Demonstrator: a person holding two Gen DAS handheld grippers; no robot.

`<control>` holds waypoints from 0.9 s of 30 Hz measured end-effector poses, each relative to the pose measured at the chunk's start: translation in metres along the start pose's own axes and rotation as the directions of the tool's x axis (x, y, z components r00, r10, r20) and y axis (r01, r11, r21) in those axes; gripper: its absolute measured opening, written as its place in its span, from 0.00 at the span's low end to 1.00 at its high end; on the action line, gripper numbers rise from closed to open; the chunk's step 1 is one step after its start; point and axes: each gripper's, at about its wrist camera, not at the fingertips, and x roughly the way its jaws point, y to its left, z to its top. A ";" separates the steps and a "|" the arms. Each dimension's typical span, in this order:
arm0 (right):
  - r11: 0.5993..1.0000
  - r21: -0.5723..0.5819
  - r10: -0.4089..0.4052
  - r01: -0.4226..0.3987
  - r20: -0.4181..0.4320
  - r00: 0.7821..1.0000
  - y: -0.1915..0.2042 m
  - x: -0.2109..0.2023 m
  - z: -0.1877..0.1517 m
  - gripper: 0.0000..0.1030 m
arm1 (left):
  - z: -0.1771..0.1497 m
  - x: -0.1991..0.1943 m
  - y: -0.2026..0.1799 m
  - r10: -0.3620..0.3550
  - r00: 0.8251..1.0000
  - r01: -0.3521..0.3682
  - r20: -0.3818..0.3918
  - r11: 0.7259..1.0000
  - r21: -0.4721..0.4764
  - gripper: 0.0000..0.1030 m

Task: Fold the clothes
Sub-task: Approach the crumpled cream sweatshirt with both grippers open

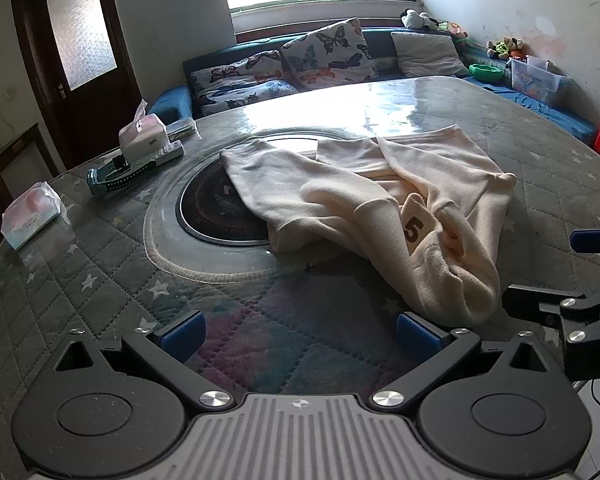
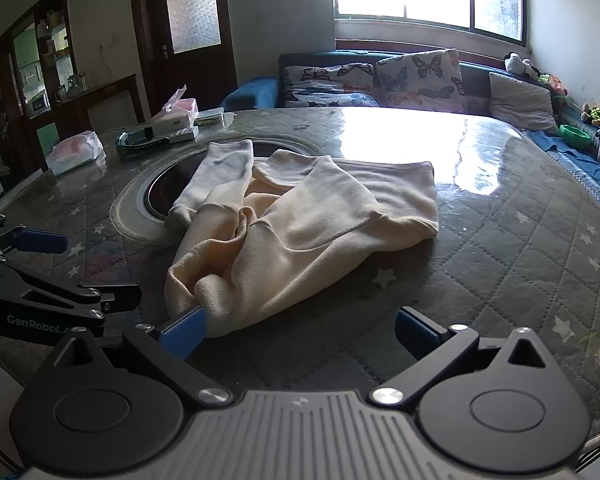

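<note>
Left hand-held gripper point(image 1: 300, 336) sits wide apart and empty; right hand-held gripper point(image 2: 300, 336) is apart too, one finger point(image 2: 184, 330) touching the cream garment point(image 2: 300, 220) bunched mid-table point(image 2: 520, 240). Best to pinch hem corners and spread flat first. Readable: "5" tag point(image 1: 414, 230), "GenRobot" on left unit.

A cream garment point(image 1: 384, 208) is lying crumpled on the quilted, star-patterned table point(image 1: 100, 280), partly covering a dark round inset point(image 1: 216, 208); a tag bearing the numeral 5 point(image 1: 414, 229) is showing among its folds; the left gripper point(image 1: 300, 338) is hovering with its blue pads point(image 1: 184, 334) spread wide over bare tabletop, the right pad just beside the garment's near end; the right gripper point(image 1: 580, 276) is showing at the right edge; tissue packs point(image 1: 32, 216) are sitting at the left.
</note>
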 end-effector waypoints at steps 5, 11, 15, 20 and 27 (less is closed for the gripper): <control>1.000 -0.001 0.002 -0.002 -0.003 1.000 0.001 0.001 0.002 0.97 | 0.002 0.001 0.000 -0.003 1.000 0.003 -0.002 1.000 -0.002 1.00; 1.000 -0.004 0.008 -0.008 -0.004 1.000 0.001 0.002 0.004 0.97 | 0.002 0.002 0.001 -0.008 1.000 0.008 -0.005 1.000 -0.007 1.00; 1.000 -0.006 0.012 -0.012 -0.004 1.000 0.002 0.002 0.005 0.97 | 0.003 0.002 0.000 -0.010 1.000 0.010 -0.008 1.000 -0.004 1.00; 1.000 -0.007 0.015 -0.015 -0.004 1.000 0.003 0.003 0.006 0.97 | 0.005 0.002 0.000 -0.009 1.000 0.009 -0.009 1.000 -0.003 1.00; 1.000 -0.009 0.024 -0.024 -0.002 1.000 0.005 0.004 0.010 0.96 | 0.008 0.002 0.001 -0.013 1.000 0.013 -0.009 1.000 -0.001 1.00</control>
